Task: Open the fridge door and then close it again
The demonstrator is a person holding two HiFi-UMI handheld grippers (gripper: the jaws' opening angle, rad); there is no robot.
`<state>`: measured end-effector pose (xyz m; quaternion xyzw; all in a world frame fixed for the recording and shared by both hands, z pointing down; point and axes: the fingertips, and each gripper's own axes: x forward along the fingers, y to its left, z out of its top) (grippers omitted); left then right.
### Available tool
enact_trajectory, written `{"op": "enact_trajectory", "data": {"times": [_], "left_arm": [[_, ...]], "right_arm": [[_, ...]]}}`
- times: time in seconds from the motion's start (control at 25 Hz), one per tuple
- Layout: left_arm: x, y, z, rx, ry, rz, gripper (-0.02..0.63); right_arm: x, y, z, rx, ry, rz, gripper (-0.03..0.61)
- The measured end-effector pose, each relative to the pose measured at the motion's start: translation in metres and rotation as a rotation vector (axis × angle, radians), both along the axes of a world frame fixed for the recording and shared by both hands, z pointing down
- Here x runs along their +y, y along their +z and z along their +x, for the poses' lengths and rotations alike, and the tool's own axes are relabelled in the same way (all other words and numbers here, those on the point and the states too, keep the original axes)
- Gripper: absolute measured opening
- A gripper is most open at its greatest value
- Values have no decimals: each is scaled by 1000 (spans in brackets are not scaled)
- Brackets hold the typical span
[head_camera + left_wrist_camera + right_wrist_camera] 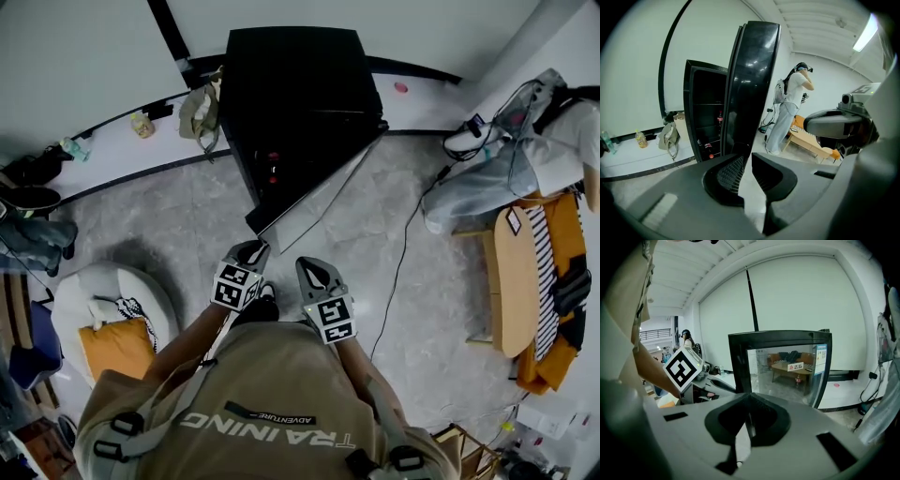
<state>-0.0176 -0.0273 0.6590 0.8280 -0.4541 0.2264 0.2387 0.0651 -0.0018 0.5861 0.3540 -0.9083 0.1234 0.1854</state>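
Black fridge door point(314, 192) stands open, upright free edge just ahead of my left gripper point(248, 251), jaws narrowly parted, empty; right gripper point(314, 272) closed.

The head view is evenly and brightly lit by soft overhead light. Shadows on the grey floor point(356, 216) are faint and blurred at their edges, the deepest lying beside the white beanbag point(94, 281). The black fridge point(295, 94) reads as a dark mass with almost no detail. In the left gripper view a ceiling strip light point(864, 33) at the upper right is blown out, and small highlights sit on the glossy fridge door point(752, 79). The left gripper point(746, 164), close to the lens, looks soft and dark. In the right gripper view the door's glass mirrors the room against a bright white wall point(797, 301). Both gripper views bend straight lines and go black at the corners.
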Motion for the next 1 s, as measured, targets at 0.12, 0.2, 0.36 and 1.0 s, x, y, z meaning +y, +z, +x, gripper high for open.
{"op": "enact_trajectory", "data": {"times": [0.12,0.2,0.36,1.0], "left_arm": [[6,-1,8,-9,-56,-10,46],[11,-1,16,-3,-101,-14,46],[23,-1,36,-9,-165,-24,46],[60,-5,112,-43,-357,-12,40]], "right_arm": [[3,-2,16,-13,-46,6,-5],[3,-2,29,-20,-71,5,-5],[7,1,56,-20,-125,-5,-5],[22,-6,129,-48,-285,27,-5]]}}
